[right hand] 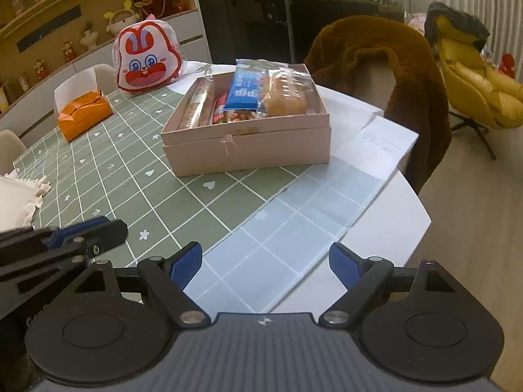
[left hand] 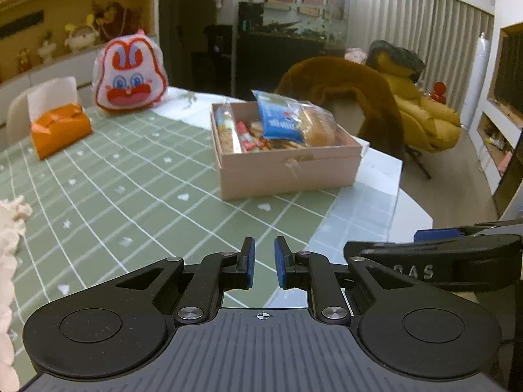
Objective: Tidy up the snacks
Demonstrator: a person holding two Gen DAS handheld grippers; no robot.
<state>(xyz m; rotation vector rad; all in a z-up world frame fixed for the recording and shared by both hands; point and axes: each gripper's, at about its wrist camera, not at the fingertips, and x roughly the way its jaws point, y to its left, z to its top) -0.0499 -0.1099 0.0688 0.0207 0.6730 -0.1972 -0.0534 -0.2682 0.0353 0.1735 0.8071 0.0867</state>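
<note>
A pink cardboard box [left hand: 287, 171] [right hand: 248, 150] stands on the green checked tablecloth, filled with snacks. A blue snack packet [left hand: 278, 117] [right hand: 245, 88] and a bagged bread bun [left hand: 318, 127] [right hand: 287, 94] lie on top; red-wrapped snacks [left hand: 248, 138] and a long clear packet [right hand: 196, 104] lie beside them. My left gripper [left hand: 264, 263] is near the table's front edge, empty, jaws nearly closed with a narrow gap. My right gripper [right hand: 266, 266] is wide open and empty, over the pale blue cloth, well short of the box.
An orange tissue box [left hand: 59, 127] [right hand: 83, 114] and a red-and-white rabbit bag [left hand: 130, 75] [right hand: 147, 60] stand at the table's far left. A chair draped in brown fur [left hand: 353, 98] [right hand: 385, 65] stands behind the box. A white frilly cloth [right hand: 19, 196] lies at left.
</note>
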